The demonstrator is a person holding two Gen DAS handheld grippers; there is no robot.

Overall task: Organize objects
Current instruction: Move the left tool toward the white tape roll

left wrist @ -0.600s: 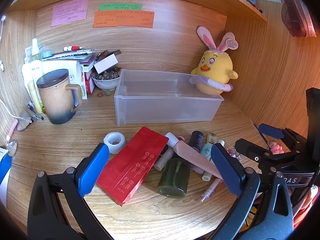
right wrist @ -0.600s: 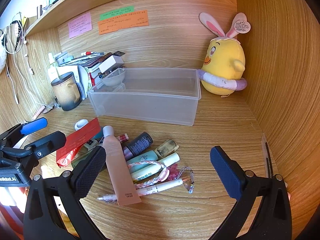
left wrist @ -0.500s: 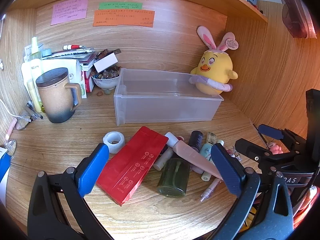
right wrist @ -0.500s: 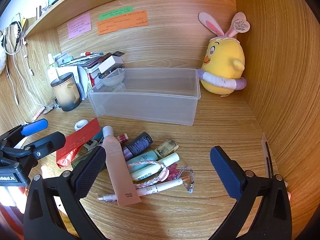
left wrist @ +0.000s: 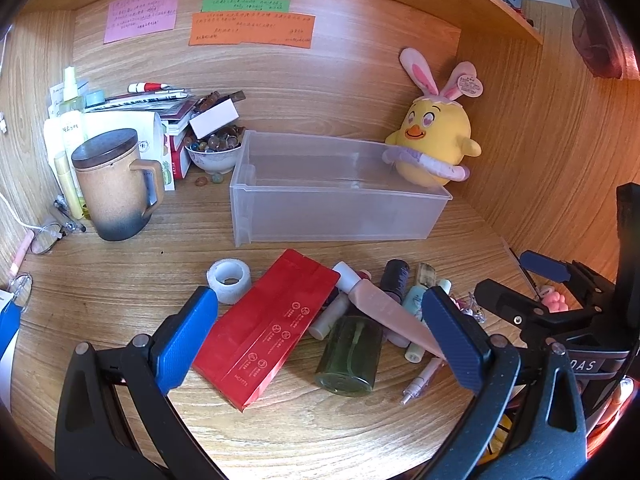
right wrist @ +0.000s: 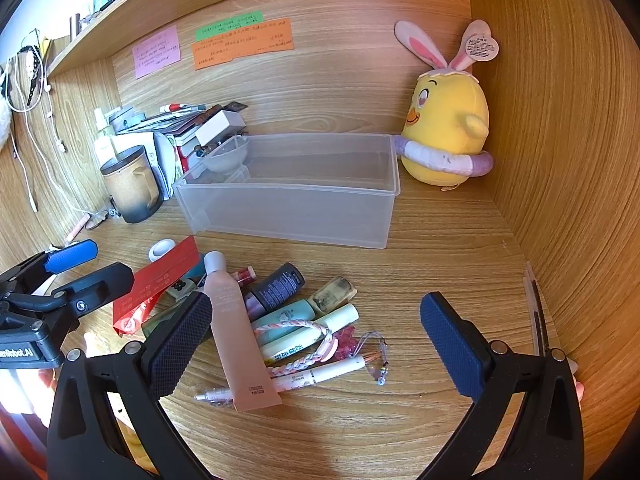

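A clear plastic bin (left wrist: 340, 196) (right wrist: 296, 196) stands empty at the back of the wooden desk. In front of it lies a heap: a red flat packet (left wrist: 268, 332) (right wrist: 156, 284), a pink tube (left wrist: 384, 312) (right wrist: 236, 336), a green bottle (left wrist: 352, 352), a dark bottle (right wrist: 276, 288), pale tubes (right wrist: 308, 332), a white pen (right wrist: 288, 384), a braided cord (right wrist: 304, 344) and a white tape roll (left wrist: 229, 280) (right wrist: 162, 247). My left gripper (left wrist: 320, 340) is open above the packet and bottle. My right gripper (right wrist: 316, 340) is open above the tubes. Both are empty.
A yellow plush chick (left wrist: 434, 148) (right wrist: 446, 132) sits right of the bin. A lidded brown mug (left wrist: 116, 184) (right wrist: 132, 184), a bowl of beads (left wrist: 214, 152), stacked books and bottles crowd the back left. Wooden walls close the back and right; a shelf hangs overhead.
Both views have shifted very slightly. Nothing was taken hold of or moved on the desk.
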